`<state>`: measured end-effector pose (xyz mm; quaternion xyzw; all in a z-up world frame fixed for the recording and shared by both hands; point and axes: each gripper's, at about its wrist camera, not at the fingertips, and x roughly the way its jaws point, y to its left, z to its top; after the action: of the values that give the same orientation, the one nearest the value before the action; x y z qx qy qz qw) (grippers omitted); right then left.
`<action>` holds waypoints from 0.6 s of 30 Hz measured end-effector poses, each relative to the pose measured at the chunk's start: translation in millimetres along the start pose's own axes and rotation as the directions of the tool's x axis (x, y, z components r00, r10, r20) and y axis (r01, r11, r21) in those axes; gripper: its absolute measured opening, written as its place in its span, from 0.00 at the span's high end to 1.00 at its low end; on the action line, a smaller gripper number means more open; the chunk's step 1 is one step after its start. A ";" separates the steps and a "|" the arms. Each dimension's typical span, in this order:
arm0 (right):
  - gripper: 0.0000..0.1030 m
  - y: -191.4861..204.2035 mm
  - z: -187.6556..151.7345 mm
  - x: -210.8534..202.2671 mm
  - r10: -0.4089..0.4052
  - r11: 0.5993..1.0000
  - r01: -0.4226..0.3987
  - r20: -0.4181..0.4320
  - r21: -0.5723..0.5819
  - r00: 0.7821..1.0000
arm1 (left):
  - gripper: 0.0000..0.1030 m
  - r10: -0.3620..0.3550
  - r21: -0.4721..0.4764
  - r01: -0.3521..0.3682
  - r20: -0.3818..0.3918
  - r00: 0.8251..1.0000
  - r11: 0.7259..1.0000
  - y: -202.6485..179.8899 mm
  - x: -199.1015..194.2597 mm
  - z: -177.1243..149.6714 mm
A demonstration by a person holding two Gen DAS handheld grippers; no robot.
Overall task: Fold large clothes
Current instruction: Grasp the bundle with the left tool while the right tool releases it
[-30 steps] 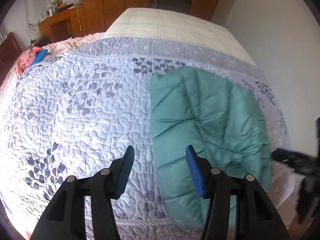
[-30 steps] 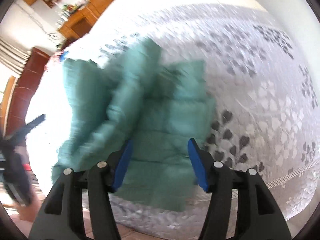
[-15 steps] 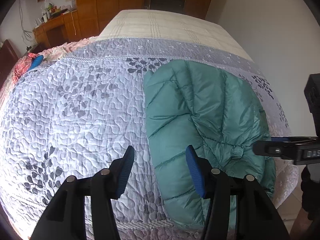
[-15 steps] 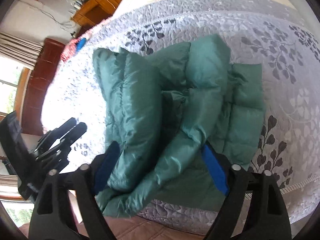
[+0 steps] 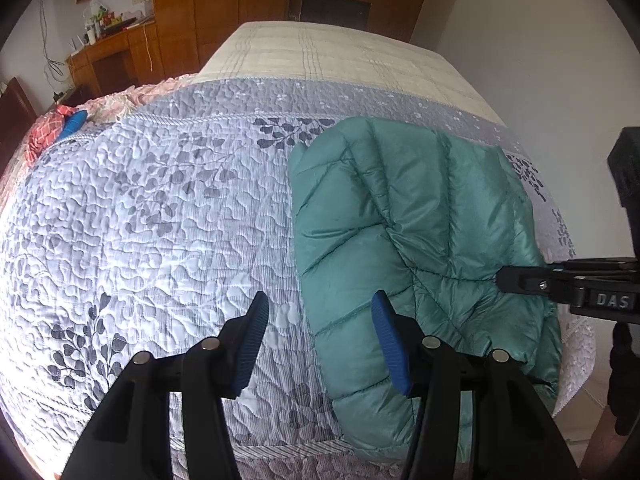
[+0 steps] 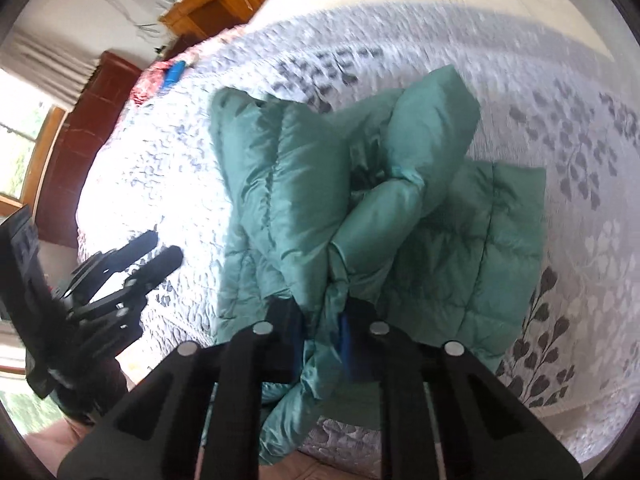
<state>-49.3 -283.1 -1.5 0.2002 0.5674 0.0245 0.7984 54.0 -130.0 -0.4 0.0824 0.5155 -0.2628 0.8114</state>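
A green puffer jacket [image 5: 404,240] lies bunched on the quilted bed near its front right corner. In the right wrist view the jacket [image 6: 460,240] has a sleeve lying across its body. My right gripper [image 6: 322,344] is shut on a fold of the jacket's fabric at its near edge. It also shows in the left wrist view [image 5: 520,280], at the jacket's right side. My left gripper [image 5: 318,344] is open and empty, hovering over the quilt beside the jacket's left edge. It shows in the right wrist view [image 6: 160,248] too.
The grey leaf-patterned quilt [image 5: 140,220] covers the near bed, with a beige mat [image 5: 328,52] beyond. Pink bedding and a blue object [image 5: 74,124] lie at the far left. Wooden cabinets [image 5: 224,4] stand behind. A white wall [image 5: 540,60] runs along the right.
My right gripper has closed on the jacket's near edge; half a second ago it was open over it. The left gripper has stayed open in about the same place.
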 end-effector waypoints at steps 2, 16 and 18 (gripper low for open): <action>0.90 4.5 -3.1 -15.5 -0.003 0.999 0.005 0.051 -0.035 0.999 | 0.48 -0.005 0.007 0.005 0.010 1.000 1.000 -3.7 -3.1 1.3; 0.90 -58.3 -32.4 -45.1 -0.124 0.990 0.110 0.176 0.085 0.977 | 0.48 -0.052 0.145 0.053 -0.007 0.999 0.988 -75.1 10.6 4.2; 0.90 -73.8 -42.9 -44.3 -0.138 0.986 0.118 0.169 0.119 0.976 | 0.48 -0.052 0.173 0.055 -0.027 0.998 0.983 -90.0 18.7 1.2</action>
<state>-118.2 -350.2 0.7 0.2075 0.5064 -0.0757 0.8335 15.0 -213.2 -3.9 0.1418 0.5016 -0.3275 0.7881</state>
